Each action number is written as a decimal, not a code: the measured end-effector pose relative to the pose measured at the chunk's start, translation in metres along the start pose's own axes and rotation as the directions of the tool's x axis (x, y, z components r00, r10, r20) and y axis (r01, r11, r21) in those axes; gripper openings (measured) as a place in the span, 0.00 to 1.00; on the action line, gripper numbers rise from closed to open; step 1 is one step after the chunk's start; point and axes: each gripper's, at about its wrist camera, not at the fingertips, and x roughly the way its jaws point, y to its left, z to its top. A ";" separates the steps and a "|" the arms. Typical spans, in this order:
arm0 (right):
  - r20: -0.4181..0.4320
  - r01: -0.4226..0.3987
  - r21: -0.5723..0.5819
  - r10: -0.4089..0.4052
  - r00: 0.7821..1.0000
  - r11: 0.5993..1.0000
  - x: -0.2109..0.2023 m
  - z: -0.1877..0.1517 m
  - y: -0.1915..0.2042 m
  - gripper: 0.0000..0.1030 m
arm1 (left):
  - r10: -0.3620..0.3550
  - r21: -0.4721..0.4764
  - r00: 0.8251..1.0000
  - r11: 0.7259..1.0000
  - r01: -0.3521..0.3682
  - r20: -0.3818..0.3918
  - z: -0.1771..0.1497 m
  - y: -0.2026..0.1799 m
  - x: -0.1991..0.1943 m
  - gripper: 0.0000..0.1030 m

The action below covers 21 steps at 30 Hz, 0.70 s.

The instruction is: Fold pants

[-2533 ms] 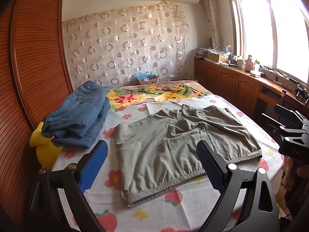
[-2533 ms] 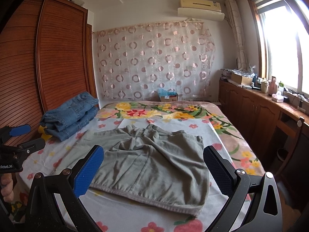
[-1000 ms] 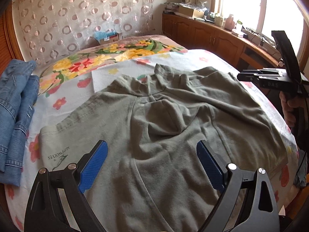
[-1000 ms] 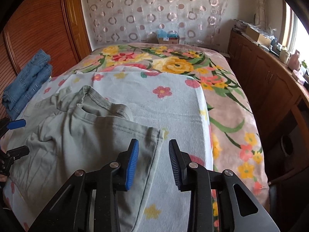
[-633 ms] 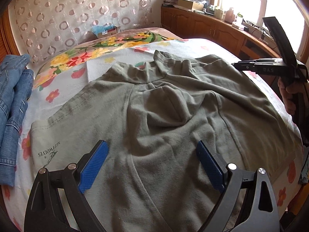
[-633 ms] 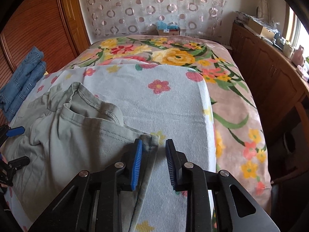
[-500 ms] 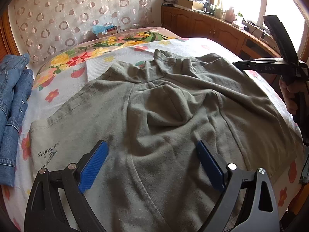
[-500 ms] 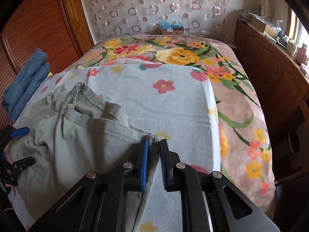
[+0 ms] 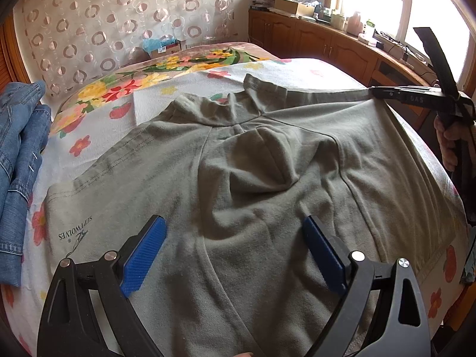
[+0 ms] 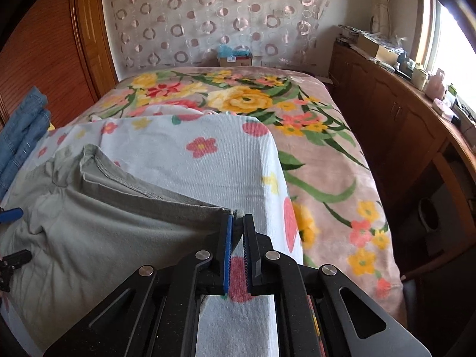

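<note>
Grey pants [image 9: 253, 184] spread on bed [image 10: 312, 125]. Right tool [image 10: 236, 232] clenched on far corner; thin bite, risk: hem slips when lifted. Left tool [image 9: 235, 253] released above cloth; lone pull may skew fold.

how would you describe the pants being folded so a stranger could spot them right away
Start at the bed with its flowered cover; the grey-green pants lie spread across the white strawberry-print sheet at its near end. Unlike the blue jeans stacked at the left edge, they are soft plain knit with a small logo, one corner pinched in the right gripper.
</note>
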 end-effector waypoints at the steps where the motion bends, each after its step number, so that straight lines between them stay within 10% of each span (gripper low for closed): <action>1: -0.002 0.004 0.000 -0.004 1.000 1.000 0.001 0.000 0.001 0.07 | 0.000 0.000 1.000 1.000 0.000 0.000 0.000 0.000 0.000 0.92; 21: 0.071 -0.088 -0.078 0.093 0.993 0.993 -0.085 -0.071 0.065 0.49 | 0.049 -0.002 0.999 0.999 -0.049 0.010 -0.006 0.001 -0.018 0.91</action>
